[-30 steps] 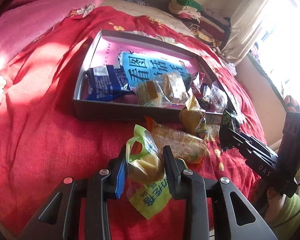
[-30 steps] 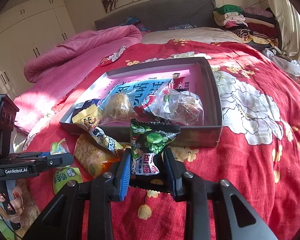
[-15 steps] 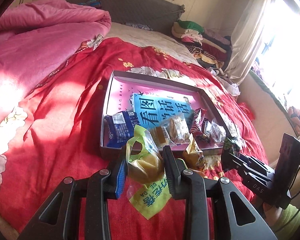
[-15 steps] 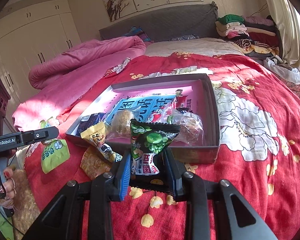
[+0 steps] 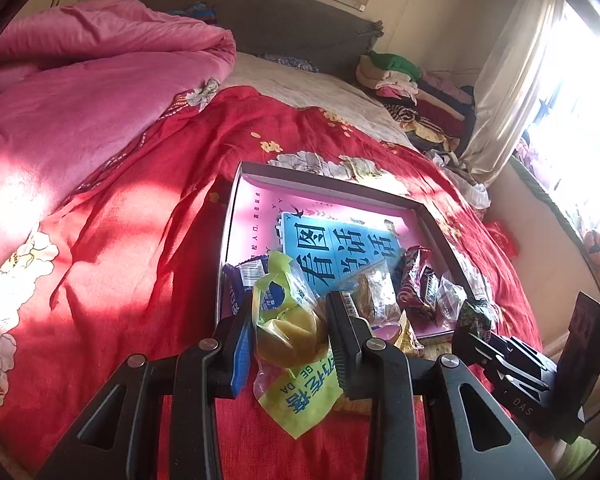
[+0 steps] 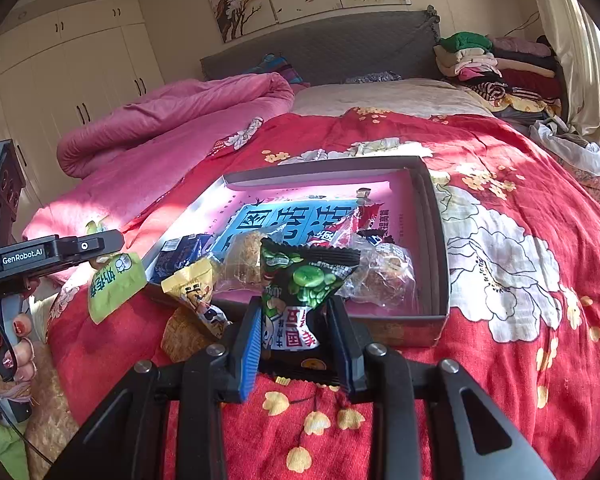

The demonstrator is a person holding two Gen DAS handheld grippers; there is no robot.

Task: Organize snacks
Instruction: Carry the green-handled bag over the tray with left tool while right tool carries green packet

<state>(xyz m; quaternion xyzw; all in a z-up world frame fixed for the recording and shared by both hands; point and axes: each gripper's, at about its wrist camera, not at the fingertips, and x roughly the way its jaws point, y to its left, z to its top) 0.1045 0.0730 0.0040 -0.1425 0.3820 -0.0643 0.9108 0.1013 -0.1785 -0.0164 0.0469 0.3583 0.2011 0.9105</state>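
Green snack packet point(image 5: 290, 336) clamped between left gripper point(image 5: 288, 344) pads (aloft).

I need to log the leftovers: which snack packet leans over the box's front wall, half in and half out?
The yellow packet with the dark printed tail. It straddles the grey box front wall, while the blue, red and clear-wrapped snacks lie fully inside.

"GenRobot.AI" is printed in white on the side of the left gripper point(image 6: 100, 248), left of the box point(image 6: 440, 264). "DAS" marks the right gripper point(image 5: 474, 320) body. Large Chinese characters, including 看 and 图, fill the blue book point(image 5: 340, 248) lying in the box. The yellow-green packet point(image 5: 296, 344) shows "GE DA" beside blue characters.
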